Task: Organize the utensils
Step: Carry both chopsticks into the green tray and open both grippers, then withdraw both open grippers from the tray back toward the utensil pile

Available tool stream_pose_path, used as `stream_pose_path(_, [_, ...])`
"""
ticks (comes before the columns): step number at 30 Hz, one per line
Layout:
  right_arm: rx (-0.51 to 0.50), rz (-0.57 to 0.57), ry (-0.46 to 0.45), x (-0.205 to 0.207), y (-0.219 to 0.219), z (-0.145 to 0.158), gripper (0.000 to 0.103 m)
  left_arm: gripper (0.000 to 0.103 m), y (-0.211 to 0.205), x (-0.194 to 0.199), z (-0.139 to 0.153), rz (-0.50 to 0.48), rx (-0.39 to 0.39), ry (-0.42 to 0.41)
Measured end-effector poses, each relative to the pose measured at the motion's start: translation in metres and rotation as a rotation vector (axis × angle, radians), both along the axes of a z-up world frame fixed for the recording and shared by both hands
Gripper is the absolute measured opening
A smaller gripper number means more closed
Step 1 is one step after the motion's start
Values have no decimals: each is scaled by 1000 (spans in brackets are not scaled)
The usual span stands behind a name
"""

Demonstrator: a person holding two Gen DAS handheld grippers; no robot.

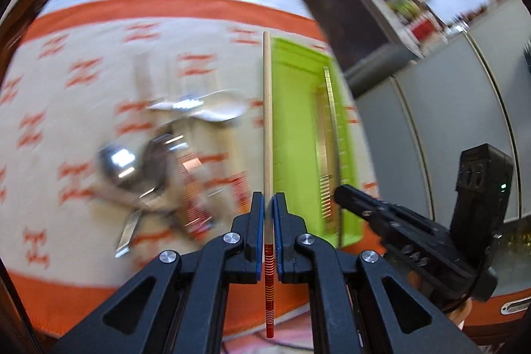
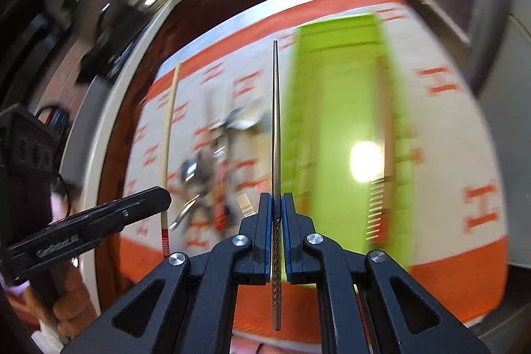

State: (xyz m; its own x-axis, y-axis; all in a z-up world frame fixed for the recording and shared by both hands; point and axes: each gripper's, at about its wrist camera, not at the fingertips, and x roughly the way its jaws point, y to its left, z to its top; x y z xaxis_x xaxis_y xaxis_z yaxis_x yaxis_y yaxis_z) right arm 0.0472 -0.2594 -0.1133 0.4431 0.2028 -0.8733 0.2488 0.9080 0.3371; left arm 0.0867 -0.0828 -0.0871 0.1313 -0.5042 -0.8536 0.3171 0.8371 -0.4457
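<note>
My left gripper (image 1: pixel 268 204) is shut on a wooden chopstick (image 1: pixel 267 121) with a red banded end, held above the cloth beside the green tray (image 1: pixel 295 138). My right gripper (image 2: pixel 276 204) is shut on a dark metal chopstick (image 2: pixel 276 121), held left of the green tray (image 2: pixel 338 108). The tray holds a pale chopstick with banded end (image 1: pixel 323 161) and a dark one (image 1: pixel 336 135). A blurred pile of spoons and other utensils (image 1: pixel 146 165) lies on the cloth left of the tray; it also shows in the right wrist view (image 2: pixel 212 175).
A white cloth with orange border and orange marks (image 1: pixel 66 108) covers the dark table. The right gripper's body (image 1: pixel 415 231) shows at the right of the left view; the left gripper's body (image 2: pixel 86 228) at the left of the right view. Grey cabinets (image 1: pixel 448 121) stand beyond.
</note>
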Motion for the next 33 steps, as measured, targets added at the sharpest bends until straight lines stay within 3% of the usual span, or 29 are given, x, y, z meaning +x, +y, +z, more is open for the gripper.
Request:
stream_pose_path(6, [-70,-93,0,3,-45,-7,5,3,-82,24,-8,-104,17,-19])
stream_pose_path(11, [-98,-116,31,18,-63,-29,5,3,-109,39,-38,-109,89,-1])
stream_pose_path(17, [-102,-104,49,41,-66,-50,6,4,-107,45,-57,-85,116,21])
stream_pose_path(18, [-107,-95,46,44,-65,-52,6,7,-106,44,-57,-82,124,14])
stream_pose_path(20, [-101,-95,43,51,-66,-55,8,22,-103,41,-55,-77,127,6])
stream_pose_path(24, [-93,-109,31,60,-67,-59,16,31,-88,31,-45,-58,138,-30])
stream_pose_path(28, [-96,-91,28,53,-56,-50,16,50,-63,25,-32,-6,131,-72])
stream_pose_path(33, [-116,-77,21,41,-41,-42,16,53,-29,18,-23,51,138,-104])
